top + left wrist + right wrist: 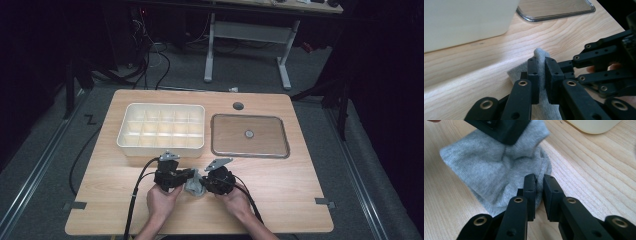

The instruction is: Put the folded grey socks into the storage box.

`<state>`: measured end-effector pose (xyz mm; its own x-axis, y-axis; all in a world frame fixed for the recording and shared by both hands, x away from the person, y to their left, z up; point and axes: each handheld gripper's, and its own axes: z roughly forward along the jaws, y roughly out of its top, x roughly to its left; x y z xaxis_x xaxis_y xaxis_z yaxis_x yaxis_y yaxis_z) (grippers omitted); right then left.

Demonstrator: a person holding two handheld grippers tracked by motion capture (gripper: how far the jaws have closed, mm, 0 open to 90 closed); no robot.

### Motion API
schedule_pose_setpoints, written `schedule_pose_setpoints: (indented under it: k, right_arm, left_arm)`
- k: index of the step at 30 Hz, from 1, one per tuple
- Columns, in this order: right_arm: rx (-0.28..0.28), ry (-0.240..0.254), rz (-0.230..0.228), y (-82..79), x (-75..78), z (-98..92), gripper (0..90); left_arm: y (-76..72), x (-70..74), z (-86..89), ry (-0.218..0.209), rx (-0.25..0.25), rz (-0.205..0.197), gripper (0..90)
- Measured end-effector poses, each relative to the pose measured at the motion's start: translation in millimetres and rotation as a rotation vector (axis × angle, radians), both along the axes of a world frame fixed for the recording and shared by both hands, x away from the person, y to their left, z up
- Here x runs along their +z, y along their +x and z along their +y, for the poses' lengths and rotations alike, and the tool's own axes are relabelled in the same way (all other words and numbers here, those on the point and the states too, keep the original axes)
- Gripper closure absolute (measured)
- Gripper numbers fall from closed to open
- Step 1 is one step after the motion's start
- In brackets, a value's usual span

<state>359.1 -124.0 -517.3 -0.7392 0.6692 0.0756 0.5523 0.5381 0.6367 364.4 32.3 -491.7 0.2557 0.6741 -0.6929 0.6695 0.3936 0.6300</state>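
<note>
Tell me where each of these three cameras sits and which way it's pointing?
High view: above the person's side, looking down on the table; forearms and both grippers show.
Left gripper view: rides the left gripper, facing its jaws clamped on the grey sock.
Right gripper view: rides the right gripper, facing that sock.
Shared: all show the sock.

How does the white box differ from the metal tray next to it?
The white box is tall-walled and split into many small compartments; the metal tray is shallow and undivided. The box looks empty, while the tray holds one small round thing. Both are rectangular and sit on the wooden table.
</note>
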Motion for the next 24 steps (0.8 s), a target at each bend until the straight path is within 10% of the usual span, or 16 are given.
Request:
schedule_pose_setpoints:
  k: [24]
  right_arm:
    - [-0.005, 0.015, -0.006, 6.0, -1.3, 8.7, 76.2]
  left_arm:
    - [6.2, -15.0, -20.7, 0.112, -0.018, -0.058, 83.2]
